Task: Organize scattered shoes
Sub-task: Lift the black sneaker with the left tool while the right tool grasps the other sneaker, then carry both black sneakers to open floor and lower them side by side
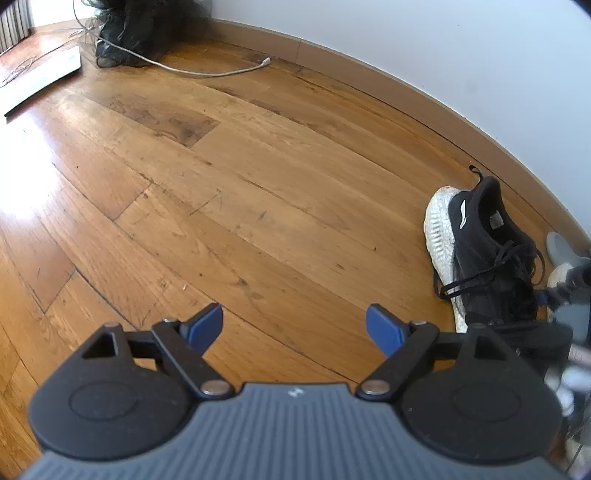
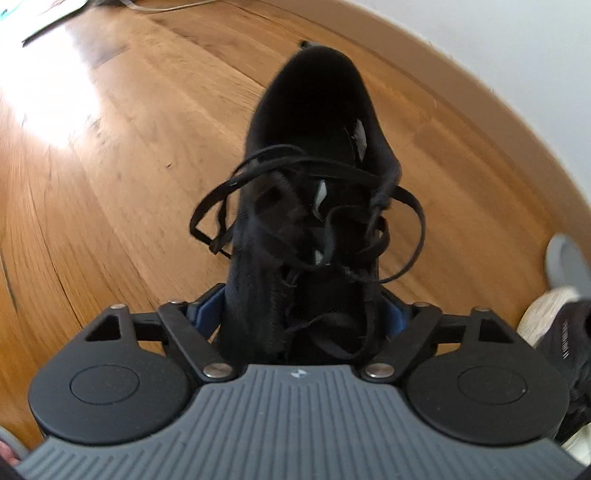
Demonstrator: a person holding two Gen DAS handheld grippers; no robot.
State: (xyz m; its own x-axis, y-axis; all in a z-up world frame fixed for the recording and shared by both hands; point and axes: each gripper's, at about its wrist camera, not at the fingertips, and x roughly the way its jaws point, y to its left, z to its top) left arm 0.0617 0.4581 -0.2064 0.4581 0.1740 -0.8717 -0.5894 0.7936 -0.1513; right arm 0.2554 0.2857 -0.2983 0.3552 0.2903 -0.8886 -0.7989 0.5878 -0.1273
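A black sneaker with a white sole and loose black laces (image 1: 484, 243) is at the right in the left wrist view, near the skirting board. My left gripper (image 1: 294, 328) is open and empty above bare wood floor, left of that shoe. In the right wrist view my right gripper (image 2: 303, 317) is shut on the forefoot of the black sneaker (image 2: 314, 155), its heel pointing away toward the wall. A second black and white shoe (image 2: 557, 332) shows partly at the right edge.
A wood floor (image 1: 221, 177) runs to a curved skirting board and white wall (image 1: 443, 55). A white cable (image 1: 207, 70), a dark bundle (image 1: 136, 33) and a flat board (image 1: 44, 81) lie at the far left. A grey object (image 2: 565, 266) sits at the right.
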